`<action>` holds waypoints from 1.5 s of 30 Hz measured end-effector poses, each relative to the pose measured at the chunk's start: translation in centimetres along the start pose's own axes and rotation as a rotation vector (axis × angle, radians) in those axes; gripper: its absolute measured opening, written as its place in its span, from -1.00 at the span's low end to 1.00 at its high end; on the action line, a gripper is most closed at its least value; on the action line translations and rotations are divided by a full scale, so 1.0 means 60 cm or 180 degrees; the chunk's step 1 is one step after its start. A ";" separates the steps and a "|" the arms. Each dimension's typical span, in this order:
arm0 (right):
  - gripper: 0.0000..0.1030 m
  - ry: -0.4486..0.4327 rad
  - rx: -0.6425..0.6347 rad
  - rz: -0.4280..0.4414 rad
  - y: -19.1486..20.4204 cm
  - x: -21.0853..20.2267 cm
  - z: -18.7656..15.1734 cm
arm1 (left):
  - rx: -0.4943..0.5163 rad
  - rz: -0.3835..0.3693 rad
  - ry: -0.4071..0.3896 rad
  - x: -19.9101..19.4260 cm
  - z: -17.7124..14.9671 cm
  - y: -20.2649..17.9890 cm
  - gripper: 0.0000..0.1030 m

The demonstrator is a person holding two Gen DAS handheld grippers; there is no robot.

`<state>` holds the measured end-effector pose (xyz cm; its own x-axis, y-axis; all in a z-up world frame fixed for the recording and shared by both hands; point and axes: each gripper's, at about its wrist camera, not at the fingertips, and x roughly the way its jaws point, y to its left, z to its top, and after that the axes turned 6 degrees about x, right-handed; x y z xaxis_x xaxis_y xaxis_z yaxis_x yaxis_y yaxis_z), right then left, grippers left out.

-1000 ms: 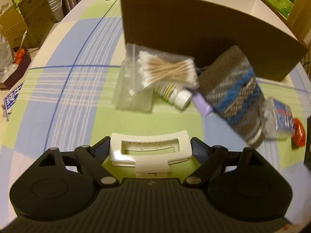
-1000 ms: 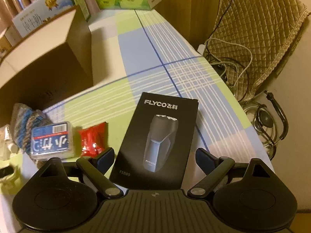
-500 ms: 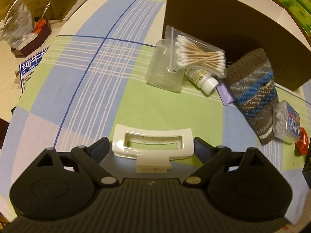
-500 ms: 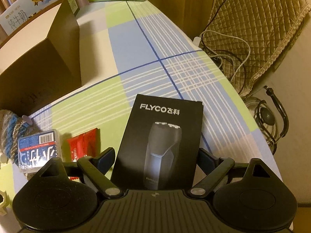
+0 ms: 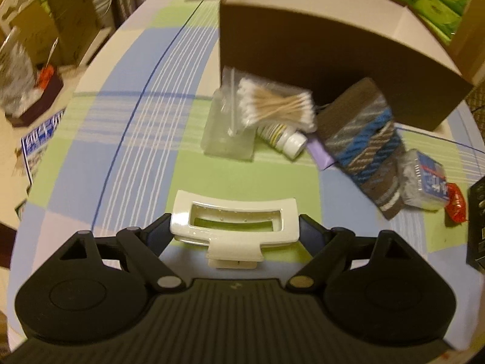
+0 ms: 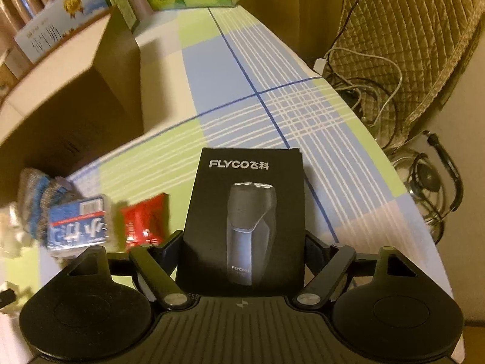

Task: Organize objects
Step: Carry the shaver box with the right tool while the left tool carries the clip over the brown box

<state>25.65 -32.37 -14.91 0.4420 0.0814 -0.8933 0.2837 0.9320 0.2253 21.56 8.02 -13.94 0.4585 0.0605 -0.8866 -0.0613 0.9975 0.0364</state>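
White hair clip [image 5: 233, 227] clamped in L gripper [image 5: 235, 233] — R gripper [image 6: 244, 245] closing onto shaver box [image 6: 247, 212].

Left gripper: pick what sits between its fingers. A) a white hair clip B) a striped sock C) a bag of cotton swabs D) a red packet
A: the white hair clip spans the gap between the fingers of the left gripper, while the cotton swabs lie farther off by the cardboard box.

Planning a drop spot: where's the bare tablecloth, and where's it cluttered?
Free: tablecloth left of the swab bag, and the stretch beyond the shaver box, right of the cardboard box. Crowded: along the cardboard box's front, from swabs to knit roll.
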 end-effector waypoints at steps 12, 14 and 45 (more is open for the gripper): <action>0.47 0.0079 -0.0271 0.0167 0.024 -0.025 -0.004 | 0.0269 -0.0195 -0.0213 -0.027 0.045 -0.033 0.64; 0.48 0.0154 -0.0488 -0.0043 0.037 -0.004 -0.015 | 0.0289 -0.0216 -0.0198 -0.025 0.046 -0.037 0.64; 0.47 -0.0253 -0.0687 0.1112 0.208 -0.103 0.126 | 0.0464 -0.0468 -0.0765 -0.065 0.215 -0.054 0.64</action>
<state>32.90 -23.91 -3.61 0.5468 0.3862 -0.7429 -0.0762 0.9065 0.4153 31.42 5.05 -4.62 0.6504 -0.0948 -0.7536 0.1408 0.9900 -0.0030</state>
